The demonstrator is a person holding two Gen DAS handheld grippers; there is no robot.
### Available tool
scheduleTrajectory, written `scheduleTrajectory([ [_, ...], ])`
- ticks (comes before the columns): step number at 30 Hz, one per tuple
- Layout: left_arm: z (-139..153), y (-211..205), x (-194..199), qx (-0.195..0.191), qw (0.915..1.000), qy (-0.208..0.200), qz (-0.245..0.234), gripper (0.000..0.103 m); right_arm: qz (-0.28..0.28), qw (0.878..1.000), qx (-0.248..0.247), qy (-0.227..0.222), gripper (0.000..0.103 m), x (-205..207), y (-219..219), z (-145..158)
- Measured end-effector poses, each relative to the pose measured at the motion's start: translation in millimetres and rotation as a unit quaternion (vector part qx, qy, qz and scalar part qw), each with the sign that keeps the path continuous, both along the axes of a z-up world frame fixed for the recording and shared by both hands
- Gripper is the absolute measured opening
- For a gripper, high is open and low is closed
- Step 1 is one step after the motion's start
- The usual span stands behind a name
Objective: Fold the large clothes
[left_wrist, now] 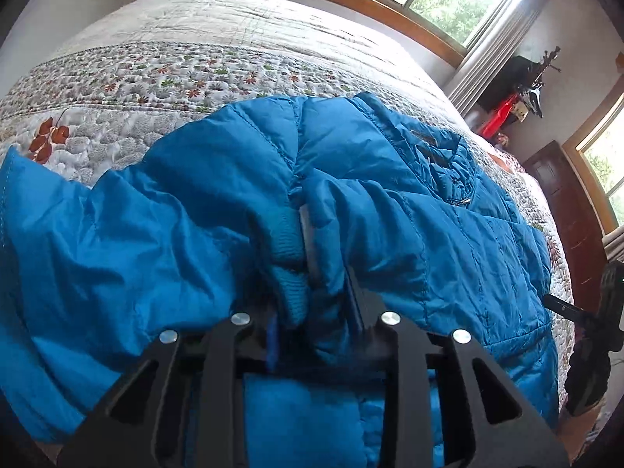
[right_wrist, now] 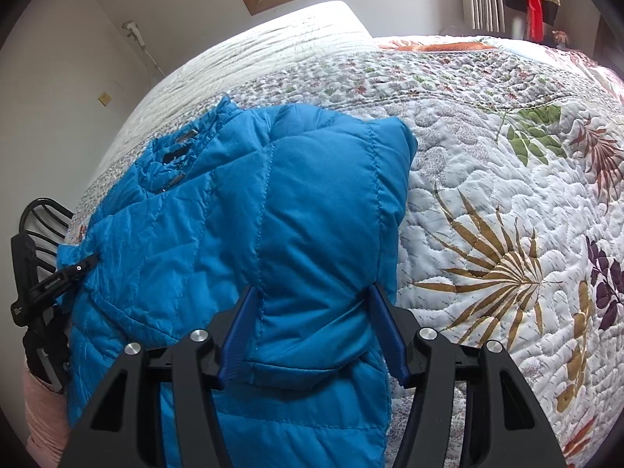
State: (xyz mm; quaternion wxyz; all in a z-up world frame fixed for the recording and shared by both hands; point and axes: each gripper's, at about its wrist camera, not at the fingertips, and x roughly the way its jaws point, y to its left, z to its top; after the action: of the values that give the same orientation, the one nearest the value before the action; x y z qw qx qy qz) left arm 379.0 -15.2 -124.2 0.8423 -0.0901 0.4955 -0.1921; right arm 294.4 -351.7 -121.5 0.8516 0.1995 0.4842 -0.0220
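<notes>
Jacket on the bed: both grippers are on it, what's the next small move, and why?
Probably close the left gripper fully on the knit cuff first. The cuff sits bunched between its fingers, while the right gripper straddles a folded sleeve on the jacket.

Left tool (left_wrist: 312, 273) pinches narrowly; right tool (right_wrist: 312, 312) grips with jaws wide.

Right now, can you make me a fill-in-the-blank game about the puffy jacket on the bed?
1. The puffy jacket is coloured ____.
2. It lies on a quilt printed with flowers and ____.
3. The left gripper has the jacket's knitted ____ between its fingers.
4. The right gripper fingers sit on ____ sides of a jacket fold.

Missing words: blue; leaves; cuff; both
</notes>
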Motion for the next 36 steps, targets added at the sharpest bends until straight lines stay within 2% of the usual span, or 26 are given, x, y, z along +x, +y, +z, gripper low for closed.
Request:
scheduleTrajectory([
  [3, 4.2, 4.1, -0.2, -0.01, 0.9999, 0.005, 0.005, 0.032, -0.005, 1.0, 0.005, 0.001, 0.059, -2.6, -4.1, -0.7],
  [4, 9.4, 8.7, -2.5, -0.009, 0.9999, 0.003, 0.011, 0.038, -0.009, 1.0, 0.005, -0.001, 0.058, -5.6, -5.4, 3.7],
  [6, 26.3, 20.1, -12.6, -0.003, 0.9992, -0.02, 0.034, 0.041, -0.013, 1.0, -0.002, -0.02, 0.055, -15.2, -6.3, 21.6],
  [7, 38.2, 25.7, -19.7, -0.003, 0.9982, -0.039, 0.045, 0.048, -0.011, 0.999, -0.001, -0.033, 0.055, -19.8, -5.5, 32.9],
  [9, 60.6, 29.6, -33.0, -0.006, 0.9964, -0.065, 0.055, 0.054, 0.006, 0.999, 0.002, -0.053, 0.055, -26.0, 3.6, 53.4],
  [11, 77.6, 21.4, -42.3, -0.017, 0.9959, -0.08, 0.039, 0.054, 0.028, 0.998, 0.005, -0.064, 0.055, -25.4, 19.1, 65.1],
  [13, 82.6, -1.7, -46.4, 0.002, 0.9969, -0.078, 0.01, 0.056, 0.049, 0.998, 0.003, -0.047, 0.055, -17.0, 38.2, 63.2],
  [16, 65.0, -32.9, -44.0, 0.02, 0.9981, -0.049, -0.029, 0.057, 0.062, 0.998, -0.021, -0.019, 0.055, -2.6, 59.8, 48.4],
  [19, 38.1, -47.9, -34.1, 0.049, 0.9978, -0.027, -0.035, 0.057, 0.067, 0.997, -0.034, 0.012, 0.055, 8.6, 69.0, 26.2],
  [23, 6.2, -44.3, -21.1, 0.043, 0.998, 0.012, -0.046, 0.056, 0.067, 0.997, -0.031, 0.03, 0.053, 14.4, 66.3, 4.8],
  [27, 1.3, -36.5, -18.7, 0.025, 0.9982, 0.019, -0.051, 0.051, 0.067, 0.997, -0.018, 0.034, 0.052, 18.3, 62.2, -6.4],
  [32, -2.5, -39.6, -20.3, 0.027, 0.9981, 0.002, -0.054, 0.051, 0.067, 0.997, -0.023, 0.03, 0.052, 21.0, 63.8, -9.4],
  [36, 13.4, -38.1, -27.1, 0.019, 0.9982, -0.002, -0.058, 0.065, 0.066, 0.998, -0.014, 0.01, 0.053, 12.1, 59.7, 8.2],
])
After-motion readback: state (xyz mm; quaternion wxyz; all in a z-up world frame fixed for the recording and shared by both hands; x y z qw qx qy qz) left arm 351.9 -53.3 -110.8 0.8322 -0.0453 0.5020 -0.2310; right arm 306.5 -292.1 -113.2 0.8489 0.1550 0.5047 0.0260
